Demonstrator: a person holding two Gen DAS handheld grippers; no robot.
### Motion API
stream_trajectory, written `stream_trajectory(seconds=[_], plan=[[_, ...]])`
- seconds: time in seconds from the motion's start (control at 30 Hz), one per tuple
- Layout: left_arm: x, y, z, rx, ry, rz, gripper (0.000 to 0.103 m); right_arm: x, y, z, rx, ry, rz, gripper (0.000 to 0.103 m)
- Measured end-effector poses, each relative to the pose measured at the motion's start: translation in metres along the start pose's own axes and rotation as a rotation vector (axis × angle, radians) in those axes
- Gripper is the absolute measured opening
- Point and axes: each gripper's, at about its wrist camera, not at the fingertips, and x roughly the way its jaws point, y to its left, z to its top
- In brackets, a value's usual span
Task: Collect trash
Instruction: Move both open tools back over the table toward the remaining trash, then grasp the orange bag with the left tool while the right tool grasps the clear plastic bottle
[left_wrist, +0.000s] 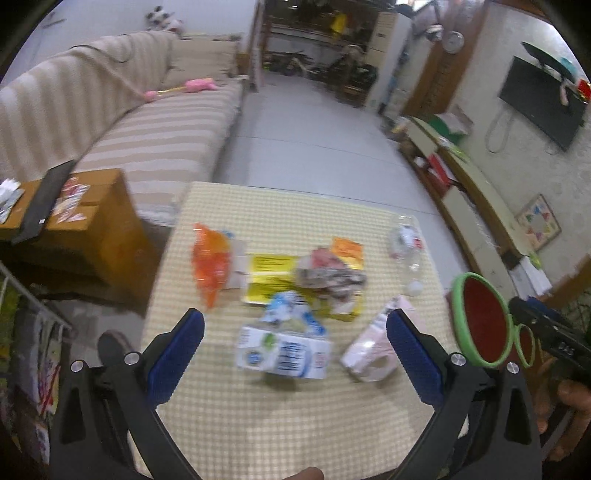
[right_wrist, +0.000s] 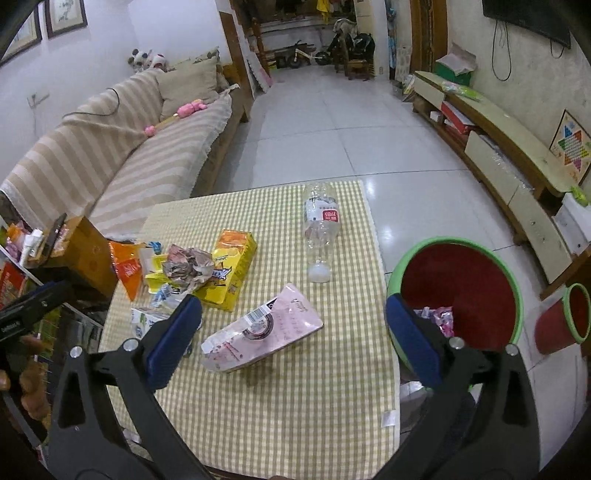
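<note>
Both your left hand-held gripper (left_wrist: 295, 343) and right hand-held gripper (right_wrist: 293, 332) stand wide open and empty, so a hasty close risks pinching only a corner of the slick pink pouch (right_wrist: 262, 328) — or nudging the clear bottle (right_wrist: 320, 230), which could roll off the counter (right_wrist: 295, 398) by its right edge. The trash is crumpled and mixed — yellow box (right_wrist: 231, 273), milk carton (left_wrist: 284, 354), orange wrapper (left_wrist: 208, 264) — spread over the counter's middle and left side, the green-rimmed bin (right_wrist: 458, 291) just off the right edge.

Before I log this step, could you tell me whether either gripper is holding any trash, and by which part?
Nothing is held: the left gripper and the right gripper both stand open and empty above the table.
</note>
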Motion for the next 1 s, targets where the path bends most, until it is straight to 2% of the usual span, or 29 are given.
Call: stream_trajectory(seconds=[0.17,0.3,0.37,0.4,0.47,0.7,0.87,1.0], plan=[[0.001,0.032,0.0,-0.068,-0.019,0.01,0.095,0.006,0.005,0.002,0.001,0.002,-0.023,0.098],[0.009,0.044,-0.002,-0.106,-0.016,0.029,0.095,0.012,0.007,0.005,-0.025,0.0,-0.085,0.098],[0.016,0.051,-0.001,-0.127,-0.02,0.038,0.095,0.017,0.002,0.005,-0.013,0.006,-0.052,0.098],[0.019,0.052,-0.002,-0.125,-0.018,0.043,0.095,0.019,-0.002,0.005,0.001,-0.001,-0.036,0.098],[0.028,0.055,-0.001,-0.122,0.003,0.044,0.095,0.025,-0.004,0.007,0.003,-0.01,-0.058,0.098],[0.051,0.053,0.006,-0.055,0.056,0.057,0.095,0.056,-0.001,0.014,-0.068,0.028,-0.095,0.098],[0.074,0.063,0.015,-0.09,0.079,0.076,0.094,0.084,-0.012,0.025,-0.034,0.057,-0.068,0.098],[0.091,0.071,0.022,-0.122,0.082,0.093,0.094,0.109,-0.016,0.036,-0.041,0.075,-0.088,0.098]])
